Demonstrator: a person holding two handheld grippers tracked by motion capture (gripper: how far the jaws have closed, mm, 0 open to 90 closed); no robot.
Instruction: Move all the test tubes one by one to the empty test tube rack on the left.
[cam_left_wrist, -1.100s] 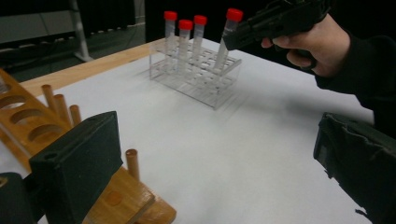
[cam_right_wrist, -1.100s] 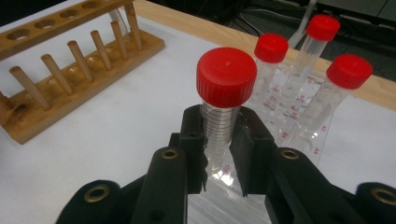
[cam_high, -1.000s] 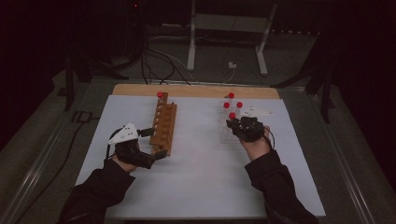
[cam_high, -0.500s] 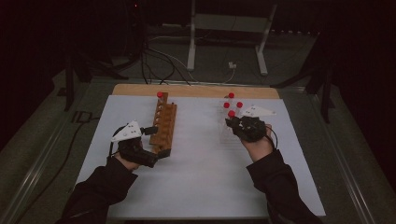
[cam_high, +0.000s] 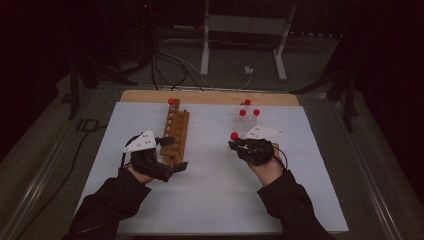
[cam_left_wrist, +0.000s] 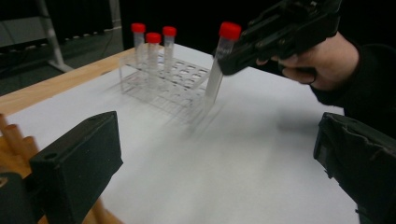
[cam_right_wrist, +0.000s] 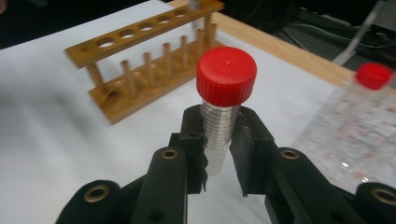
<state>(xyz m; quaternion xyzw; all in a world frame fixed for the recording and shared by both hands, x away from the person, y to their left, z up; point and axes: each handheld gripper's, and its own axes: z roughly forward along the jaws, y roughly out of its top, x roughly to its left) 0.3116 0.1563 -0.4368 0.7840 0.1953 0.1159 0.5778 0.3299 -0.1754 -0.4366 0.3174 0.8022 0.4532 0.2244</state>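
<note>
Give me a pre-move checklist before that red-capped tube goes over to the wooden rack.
1. Right hand-held gripper shut on the tube: ok.
2. Cap on the tube: ok.
3. Tube lifted out of the clear rack: ok.
4. Free holes in the wooden rack: ok, several show open.
5. Left hand-held gripper steadying the wooden rack: cannot tell; its jaws stand open beside it.
6. White sheet between the racks bare: ok.

Dark room, dim light; white stand legs (cam_high: 242, 47) & cables (cam_high: 165, 60) on floor behind table.
</note>
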